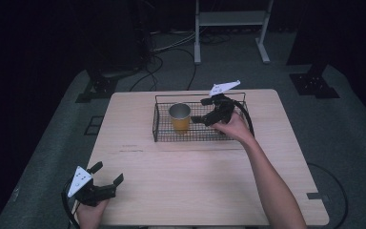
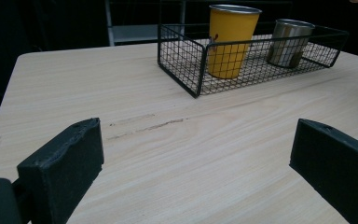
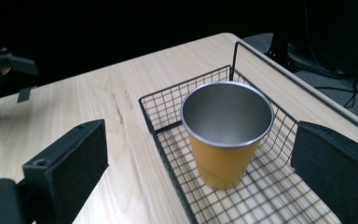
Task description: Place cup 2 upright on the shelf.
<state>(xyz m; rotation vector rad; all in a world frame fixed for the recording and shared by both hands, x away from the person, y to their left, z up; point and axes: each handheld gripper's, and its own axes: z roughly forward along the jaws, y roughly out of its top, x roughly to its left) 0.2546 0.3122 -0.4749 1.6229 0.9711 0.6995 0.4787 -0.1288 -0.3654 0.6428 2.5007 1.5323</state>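
Wide-spread black right gripper (image 3: 200, 154) over tapered yellow steel-lined cup (image 3: 226, 135) in black wire-mesh basket (image 3: 168, 105); left gripper (image 1: 108, 173) likewise agape.

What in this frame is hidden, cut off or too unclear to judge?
- Steel cup: seen in the left gripper view; in the high view the right gripper and hand cover its place.
- Yellow cup: its printed mark is too small to read behind the basket mesh.
- Left gripper: its cable leaves the bottom edge.
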